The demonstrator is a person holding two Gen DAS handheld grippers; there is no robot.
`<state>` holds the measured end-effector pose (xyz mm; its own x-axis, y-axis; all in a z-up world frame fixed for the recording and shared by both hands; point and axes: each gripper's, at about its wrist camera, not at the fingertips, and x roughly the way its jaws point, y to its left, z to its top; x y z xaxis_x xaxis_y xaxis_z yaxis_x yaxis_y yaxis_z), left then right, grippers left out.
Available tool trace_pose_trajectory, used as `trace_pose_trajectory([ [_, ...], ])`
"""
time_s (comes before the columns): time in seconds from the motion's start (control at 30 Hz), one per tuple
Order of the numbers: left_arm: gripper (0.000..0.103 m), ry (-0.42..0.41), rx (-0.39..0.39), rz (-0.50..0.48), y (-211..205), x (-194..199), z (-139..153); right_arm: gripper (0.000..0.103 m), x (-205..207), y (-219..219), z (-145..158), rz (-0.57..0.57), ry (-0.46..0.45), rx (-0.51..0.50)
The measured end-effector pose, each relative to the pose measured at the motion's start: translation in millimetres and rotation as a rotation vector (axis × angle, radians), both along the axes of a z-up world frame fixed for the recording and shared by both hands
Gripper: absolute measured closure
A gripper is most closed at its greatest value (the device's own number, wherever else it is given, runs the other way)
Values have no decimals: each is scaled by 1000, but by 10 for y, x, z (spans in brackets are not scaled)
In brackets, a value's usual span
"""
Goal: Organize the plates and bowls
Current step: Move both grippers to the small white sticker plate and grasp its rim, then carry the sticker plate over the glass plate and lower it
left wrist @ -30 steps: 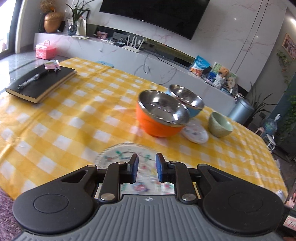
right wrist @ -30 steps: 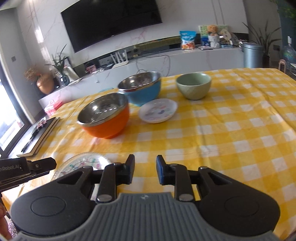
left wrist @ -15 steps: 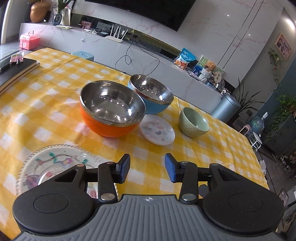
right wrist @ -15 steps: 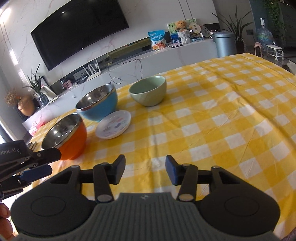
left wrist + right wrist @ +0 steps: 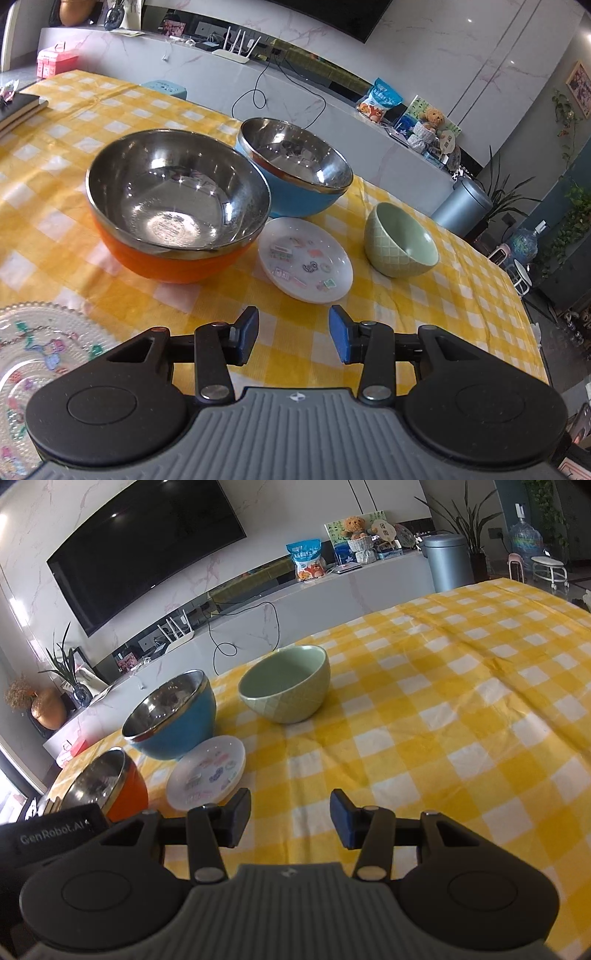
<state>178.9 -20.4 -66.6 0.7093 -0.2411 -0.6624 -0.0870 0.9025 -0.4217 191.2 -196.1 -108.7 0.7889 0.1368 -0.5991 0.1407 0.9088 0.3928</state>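
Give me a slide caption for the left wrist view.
Open left gripper faces orange bowl, blue bowl, small white plate and green bowl.

Bare cloth [image 5: 461,716] right of green bowl [image 5: 284,686]

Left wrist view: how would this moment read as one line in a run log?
left tongs: open, empty | right tongs: open, empty | ahead: small white plate | orange bowl, blue bowl, green bowl: unstacked

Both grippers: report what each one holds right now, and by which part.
Nothing is held. The left gripper and the right gripper both stand open over the yellow checked tablecloth, jaws having just opened, nothing between them.
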Motion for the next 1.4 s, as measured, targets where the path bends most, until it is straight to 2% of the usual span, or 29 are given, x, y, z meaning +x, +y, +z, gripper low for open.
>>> trace_pose_trajectory([
  [0.23, 62, -3, -38, 50, -62, 168, -155, 66, 311, 31, -87, 12, -10, 35],
  [0.4, 63, -10, -43, 87, -67, 273, -226, 73, 494, 92, -140, 40, -16, 68],
  [0.57, 68, -11, -45, 118, -38, 358, -275, 79, 665, 162, -223, 63, -5, 90],
  [0.7, 78, -22, -8, 116, -48, 388, -280, 83, 754, 182, -278, 76, 3, 101],
  [0.8, 85, -17, 35, 111, -78, 402, -271, 88, 787, 210, -305, 85, 10, 97],
  [1.0, 88, -11, 64, 95, -105, 398, -244, 100, 802, 256, -303, 117, 12, 76],
  [1.4, 93, 12, 74, 64, -126, 220, -120, 102, 581, 234, -147, 99, 68, 45],
])
